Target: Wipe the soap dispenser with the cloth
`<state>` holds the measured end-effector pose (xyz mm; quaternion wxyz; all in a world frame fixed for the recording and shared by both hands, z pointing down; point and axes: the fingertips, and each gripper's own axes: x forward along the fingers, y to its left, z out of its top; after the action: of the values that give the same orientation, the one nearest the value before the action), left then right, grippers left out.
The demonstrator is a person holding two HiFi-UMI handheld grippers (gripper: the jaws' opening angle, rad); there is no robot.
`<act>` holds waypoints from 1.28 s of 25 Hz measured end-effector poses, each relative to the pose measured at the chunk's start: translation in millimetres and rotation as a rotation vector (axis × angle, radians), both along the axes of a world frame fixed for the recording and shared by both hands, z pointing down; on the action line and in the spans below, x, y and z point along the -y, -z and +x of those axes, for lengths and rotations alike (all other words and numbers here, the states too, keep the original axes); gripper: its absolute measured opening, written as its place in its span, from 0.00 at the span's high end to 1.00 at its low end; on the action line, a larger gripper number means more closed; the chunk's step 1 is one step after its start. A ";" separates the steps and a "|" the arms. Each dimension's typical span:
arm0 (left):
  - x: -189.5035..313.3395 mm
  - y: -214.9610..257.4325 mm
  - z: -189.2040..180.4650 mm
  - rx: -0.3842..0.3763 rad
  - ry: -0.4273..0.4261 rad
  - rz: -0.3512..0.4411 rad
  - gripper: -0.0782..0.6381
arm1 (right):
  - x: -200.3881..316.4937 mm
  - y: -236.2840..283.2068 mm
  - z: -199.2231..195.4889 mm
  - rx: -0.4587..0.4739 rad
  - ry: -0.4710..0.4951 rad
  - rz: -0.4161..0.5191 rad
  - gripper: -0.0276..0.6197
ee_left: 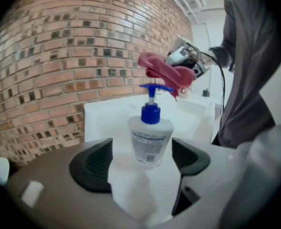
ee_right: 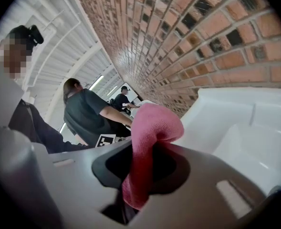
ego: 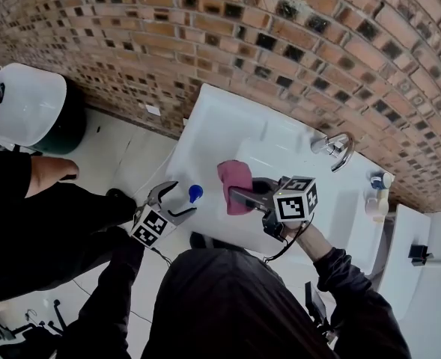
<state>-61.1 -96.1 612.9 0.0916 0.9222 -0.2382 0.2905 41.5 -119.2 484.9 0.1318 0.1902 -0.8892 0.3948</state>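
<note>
A clear soap dispenser [ee_left: 150,136] with a blue pump [ego: 195,193] stands on the white sink's [ego: 220,118] front left ledge. My left gripper [ee_left: 142,162] is open; the bottle sits between the tips of its black pads [ee_left: 93,164], with a gap on each side. In the head view the left gripper [ego: 177,199] is just left of the blue pump. The right gripper [ego: 239,194] is shut on a pink cloth [ego: 235,184], held above the basin to the right of the dispenser. In the right gripper view the cloth [ee_right: 152,137] bulges out from between the closed jaws.
A brick wall [ego: 280,43] runs behind the sink. A chrome faucet [ego: 338,148] and a small bottle [ego: 377,197] stand at the sink's right end. Another person in black [ego: 25,200] stands close on the left, over a tiled floor [ego: 123,155].
</note>
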 end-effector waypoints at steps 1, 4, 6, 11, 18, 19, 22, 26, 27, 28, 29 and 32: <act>-2.6 10.2 -9.1 -0.028 0.044 0.001 0.33 | 0.6 5.0 -1.9 0.007 0.005 0.040 0.83; -11.6 57.4 -30.1 -0.102 0.157 0.053 0.37 | 3.4 21.8 -10.5 -0.004 0.033 0.170 0.83; -16.8 101.2 -31.4 -0.147 0.193 0.131 0.47 | 2.6 34.1 -17.9 -0.054 0.073 0.295 0.83; -16.1 202.0 -15.0 -0.336 0.322 0.232 0.77 | -15.1 69.9 -48.6 -0.172 0.205 0.608 0.83; -21.6 212.1 9.0 -0.341 0.333 0.229 0.77 | -36.7 89.0 -75.3 -0.148 0.271 0.659 0.83; -20.6 207.7 6.6 -0.333 0.332 0.229 0.77 | -37.1 85.4 -74.9 -0.156 0.272 0.655 0.83; -19.8 206.3 2.1 -0.321 0.327 0.233 0.77 | -39.2 78.0 -73.5 -0.180 0.278 0.645 0.83; -21.3 209.0 2.6 -0.304 0.307 0.249 0.77 | -41.4 78.9 -72.6 -0.185 0.289 0.647 0.83; -21.8 208.9 3.3 -0.303 0.307 0.247 0.77 | -41.4 79.0 -71.8 -0.186 0.291 0.646 0.83; -22.3 208.8 4.1 -0.303 0.307 0.245 0.77 | -41.3 79.1 -71.2 -0.186 0.293 0.646 0.83; -22.8 209.0 4.9 -0.303 0.307 0.243 0.77 | -41.2 79.3 -70.9 -0.185 0.295 0.645 0.83; -23.8 208.2 8.0 -0.301 0.302 0.238 0.77 | -41.2 79.7 -70.1 -0.184 0.299 0.643 0.83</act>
<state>-53.1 -72.3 404.7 0.0591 0.9134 -0.3896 0.1025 -28.5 -78.0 405.3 0.2008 0.1245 -0.9703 0.0527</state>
